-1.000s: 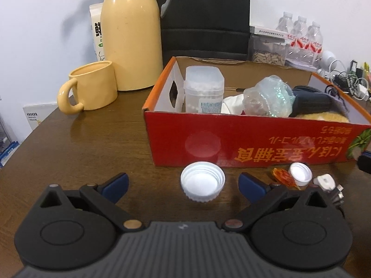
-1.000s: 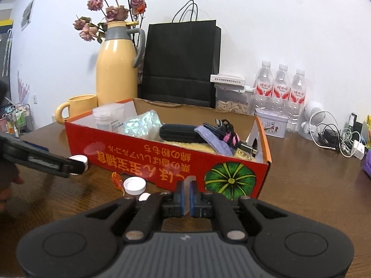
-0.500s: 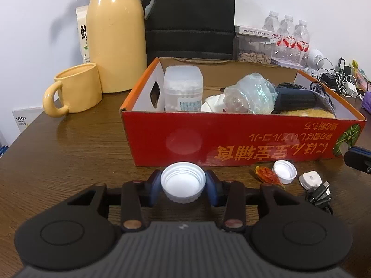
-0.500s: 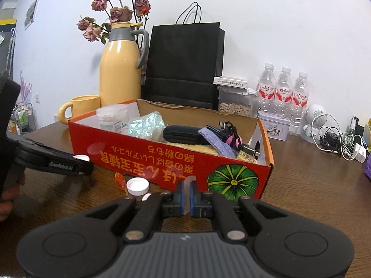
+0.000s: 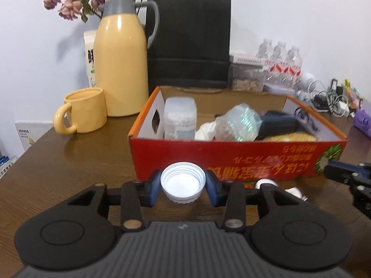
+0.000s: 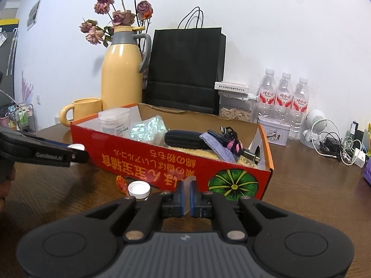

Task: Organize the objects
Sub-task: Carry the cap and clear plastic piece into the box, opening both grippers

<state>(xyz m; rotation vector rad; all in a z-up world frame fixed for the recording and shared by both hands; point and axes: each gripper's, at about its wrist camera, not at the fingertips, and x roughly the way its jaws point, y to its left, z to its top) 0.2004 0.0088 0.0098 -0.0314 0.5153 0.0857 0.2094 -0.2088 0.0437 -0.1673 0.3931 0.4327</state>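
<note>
A brown table point(image 5: 69, 162) is carrying everything. Toward its back, a black bag point(image 6: 185, 69) is leaning against the wall beside a yellow flask point(image 5: 120, 64), with a yellow mug point(image 5: 85, 110) sitting in front of the flask. A red box point(image 5: 231, 159) is sitting mid-table, holding a clear jar point(image 5: 179, 120) at its left end, a crinkled plastic wrap point(image 5: 238, 125), a dark case point(image 6: 185, 139) and cords at its right end. Three water bottles point(image 6: 284, 97) are standing at the back right.

The left gripper point(image 5: 183, 186) is clamping a large white cap point(image 5: 183, 183) between its blue pads, open side up, just in front of the box's red wall and seemingly clear of the table. The right gripper point(image 6: 186, 197) is hovering with its jaws pressed together on nothing, facing the box's near corner. A smaller white cap point(image 6: 139, 188) and an orange wrapper point(image 6: 121, 183) are lying on the table just beside the box.
</note>
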